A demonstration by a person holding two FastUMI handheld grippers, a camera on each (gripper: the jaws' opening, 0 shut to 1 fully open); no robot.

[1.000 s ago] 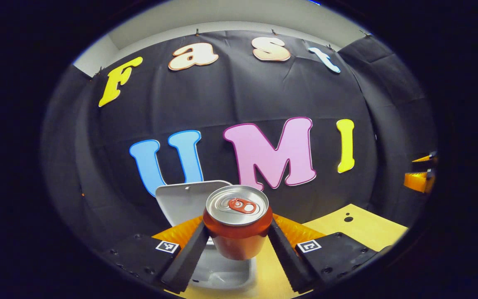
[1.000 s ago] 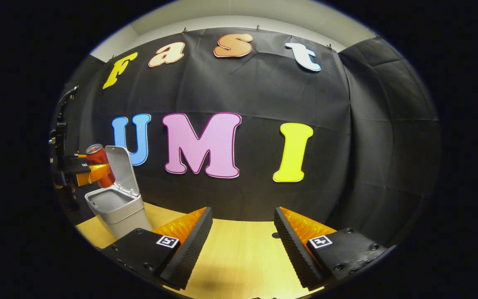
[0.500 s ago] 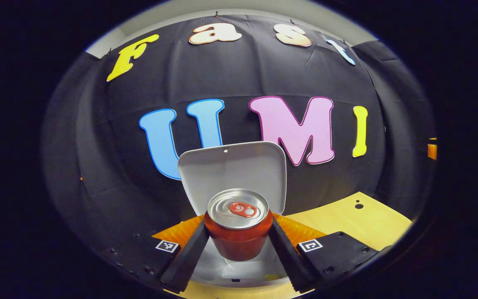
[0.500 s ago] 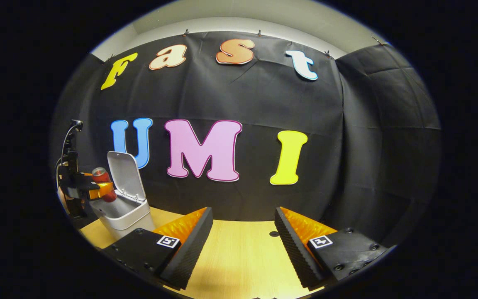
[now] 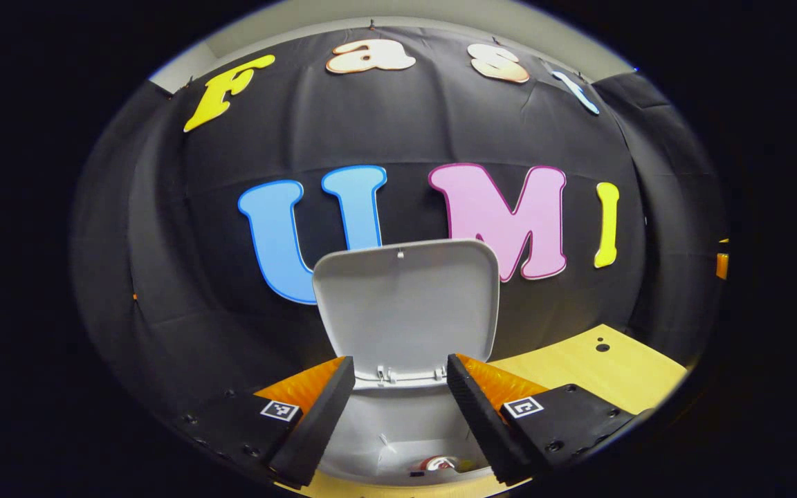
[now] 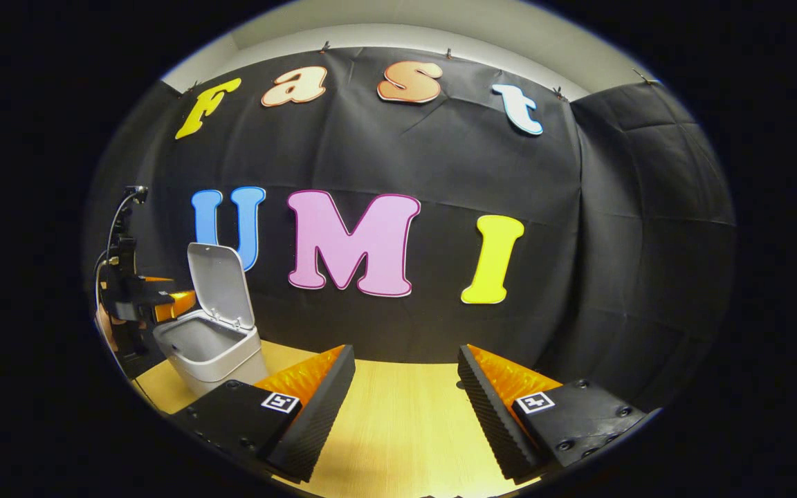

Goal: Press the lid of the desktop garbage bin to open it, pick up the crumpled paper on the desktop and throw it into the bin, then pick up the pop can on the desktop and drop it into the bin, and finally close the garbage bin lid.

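Red and silver shows at the bottom of the bin [image 5: 398, 429], at about 6 o'clock in the left gripper view: the pop can [image 5: 440, 463] now lies inside, where half a second ago it was pinched between the fingers of the left gripper [image 5: 398, 415]. Those fingers now stand spread apart with nothing between them, hanging right over the bin's mouth. The lid [image 5: 405, 308] stands upright at 12 o'clock from the fingers, its hinge just beyond their tips.

From the right gripper view the same scene sits at 9 o'clock: the bin [image 6: 215, 356] on the wooden desktop [image 6: 398, 429], its lid [image 6: 222, 287] raised, and the left gripper [image 6: 170, 304] just at the bin's rim, a hand [image 6: 104, 325] behind it. The right gripper [image 6: 405, 408] hovers over bare desktop, well apart from the bin, its fingers wide and empty.

No crumpled paper lies on the visible desktop; whether it sits in the bin under the can I cannot tell. With the can dropped, I judge that one step is left: closing the lid. The left gripper is the nearer one, and it would need to rise past the lid's top edge at 12 o'clock and push it forward and down; a careless withdrawal could knock the light bin.
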